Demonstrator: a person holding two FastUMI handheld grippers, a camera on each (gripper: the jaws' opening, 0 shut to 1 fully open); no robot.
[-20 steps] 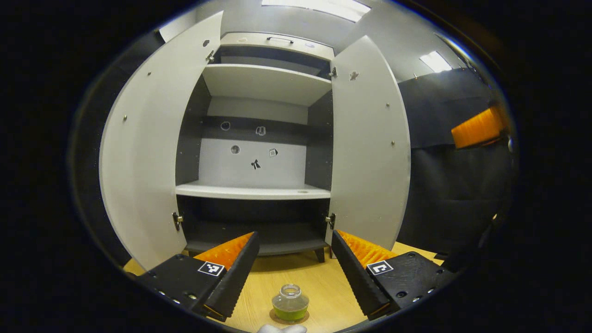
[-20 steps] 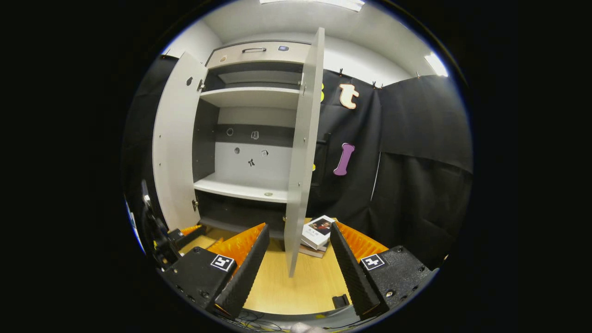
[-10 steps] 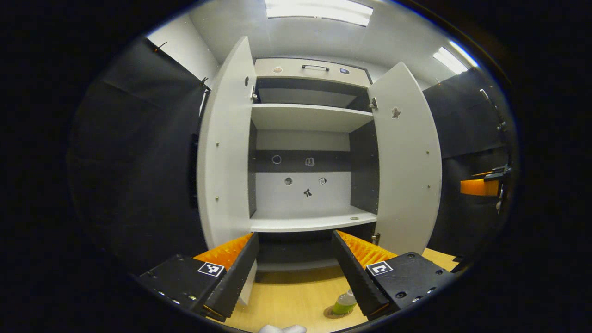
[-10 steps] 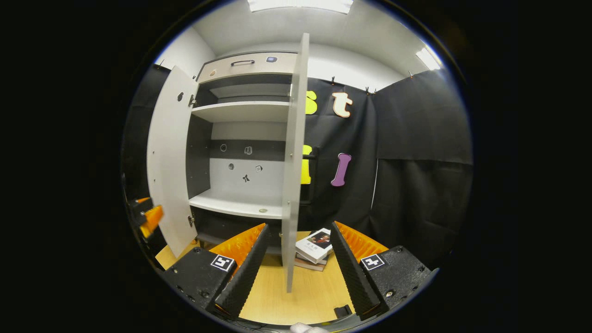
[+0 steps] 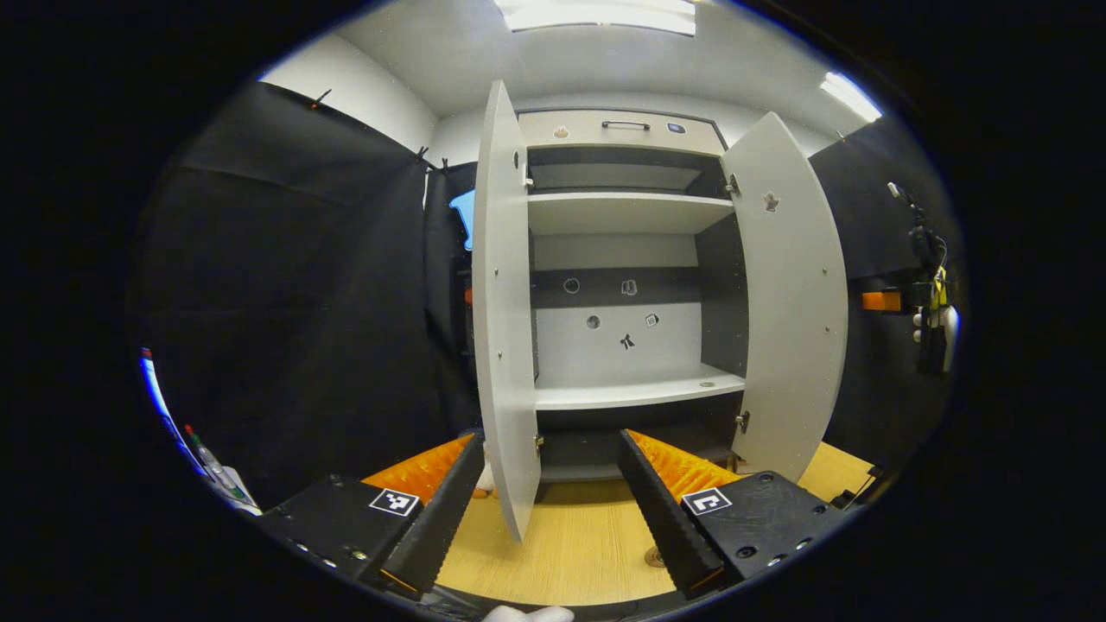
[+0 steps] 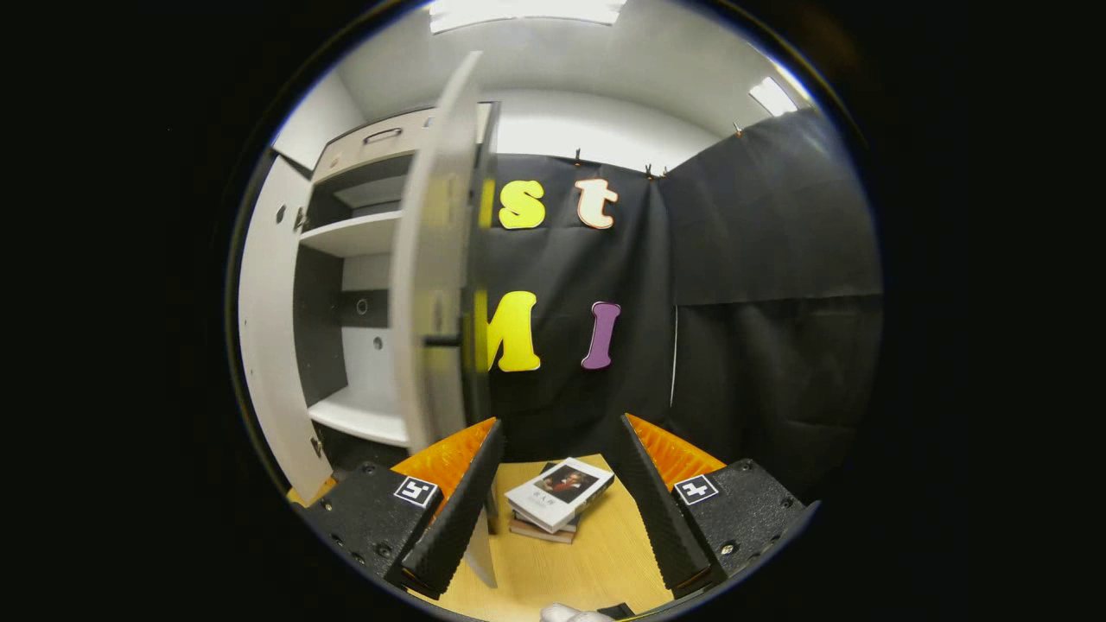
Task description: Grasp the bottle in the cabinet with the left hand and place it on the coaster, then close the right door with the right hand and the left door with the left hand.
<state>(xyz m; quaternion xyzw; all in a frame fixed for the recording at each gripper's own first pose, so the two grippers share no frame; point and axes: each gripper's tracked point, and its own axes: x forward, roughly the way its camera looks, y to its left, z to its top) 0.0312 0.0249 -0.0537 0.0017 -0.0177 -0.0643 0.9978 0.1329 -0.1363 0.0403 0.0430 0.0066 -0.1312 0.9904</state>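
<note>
Both grippers are sitting open at the bottom of their own views, holding nothing. In the left gripper view the left gripper (image 5: 549, 510) is spreading its black ribbed fingers (image 5: 441, 518) wide over the wooden tabletop (image 5: 570, 553), and the left door (image 5: 503, 345) of the cabinet (image 5: 626, 259) is standing almost edge-on in the centre of the frame, its lower corner reaching down between the fingers without touching either. The right door (image 5: 799, 294) is standing open at centre right. A sliver of the round coaster (image 5: 654, 555) is peeking out at lower centre, just beside the right-hand finger; the bottle itself is hidden behind that finger. At the far right edge the other gripper's orange part (image 5: 881, 301) is showing, with a gloved hand (image 5: 937, 324) beside it.

In the right gripper view the right gripper (image 6: 553, 505) is also spreading wide, and the right door (image 6: 432, 285) is appearing blurred at centre left, its lower edge dropping just beside the left-hand finger (image 6: 454, 518). A small stack of books (image 6: 557, 501) is lying on the tabletop (image 6: 587, 570) between the fingers, farther off, near the black booth wall (image 6: 760, 259).
</note>
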